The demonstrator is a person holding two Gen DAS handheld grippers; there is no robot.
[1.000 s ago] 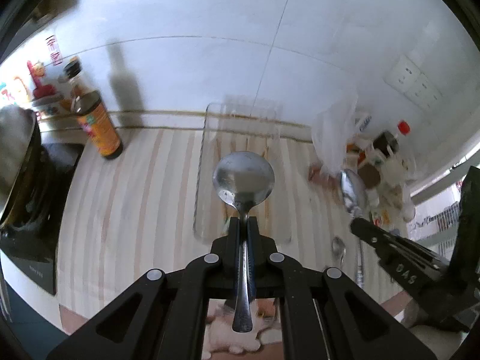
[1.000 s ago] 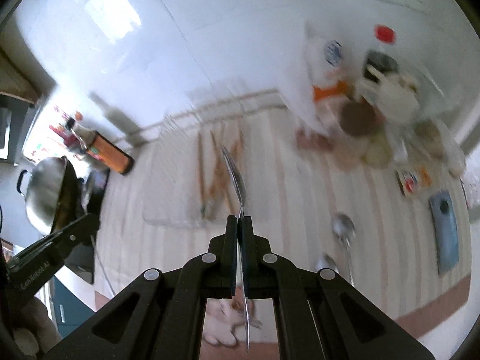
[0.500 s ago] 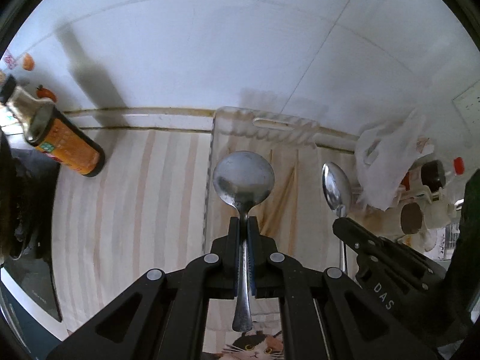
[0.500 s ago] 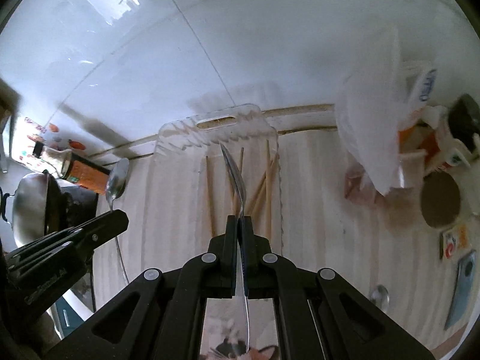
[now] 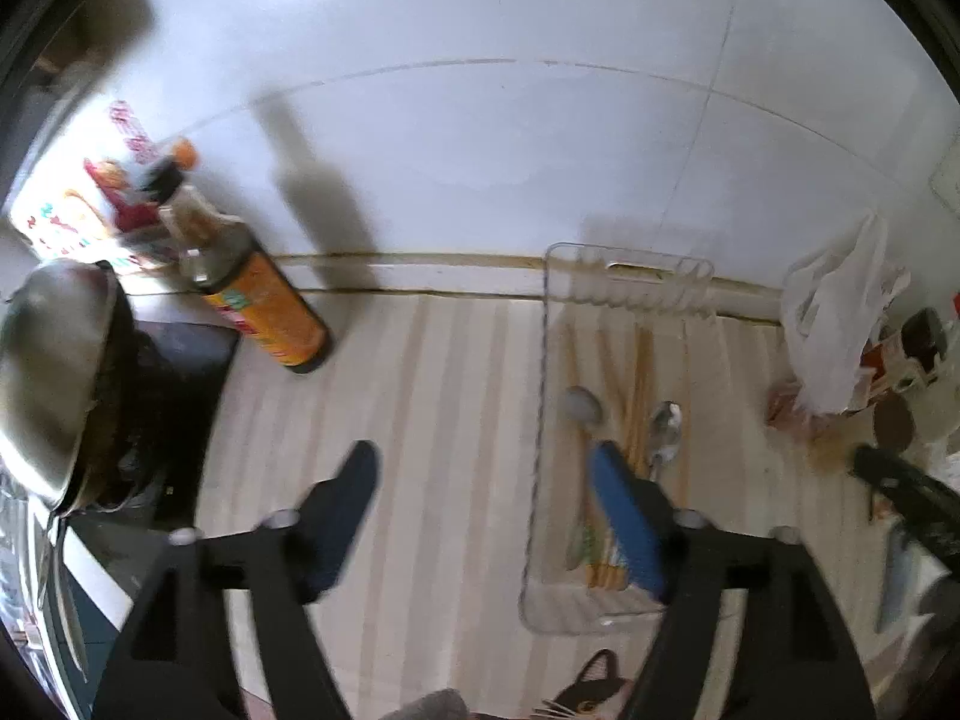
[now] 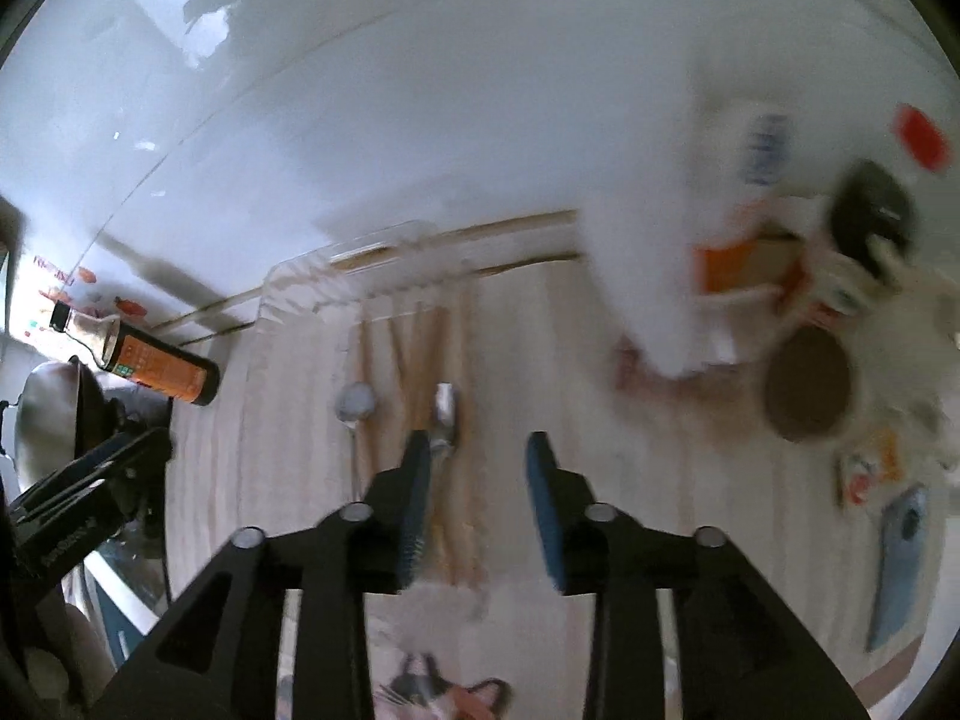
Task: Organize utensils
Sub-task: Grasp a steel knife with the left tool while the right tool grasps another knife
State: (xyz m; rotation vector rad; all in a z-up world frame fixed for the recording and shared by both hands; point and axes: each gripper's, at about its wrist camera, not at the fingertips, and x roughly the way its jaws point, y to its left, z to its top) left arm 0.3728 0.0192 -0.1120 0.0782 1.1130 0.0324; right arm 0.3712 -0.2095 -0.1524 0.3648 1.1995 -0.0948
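Observation:
A clear plastic tray [image 5: 543, 420] lies on the striped counter against the white wall; it also shows in the right wrist view [image 6: 282, 300]. In it lie several wooden chopsticks [image 5: 639, 372], a round-bowled metal spoon [image 5: 581, 405] and a second metal spoon [image 5: 665, 426]. The same two spoons show in the right wrist view [image 6: 355, 402] [image 6: 445, 414]. My left gripper [image 5: 486, 468] is open and empty, its right finger over the tray. My right gripper [image 6: 477, 468] is open and empty above the tray's near right part.
An orange-labelled sauce bottle [image 5: 258, 294] stands left of the tray. A steel pot [image 5: 48, 372] sits on a black stove at far left. A white plastic bag [image 5: 834, 312], jars and packets crowd the right. A blue phone-like object [image 6: 900, 564] lies at right.
Both grippers opened and let go of their spoons, which now lie in the tray among the chopsticks. Both grippers pulled back, the left shifting left.

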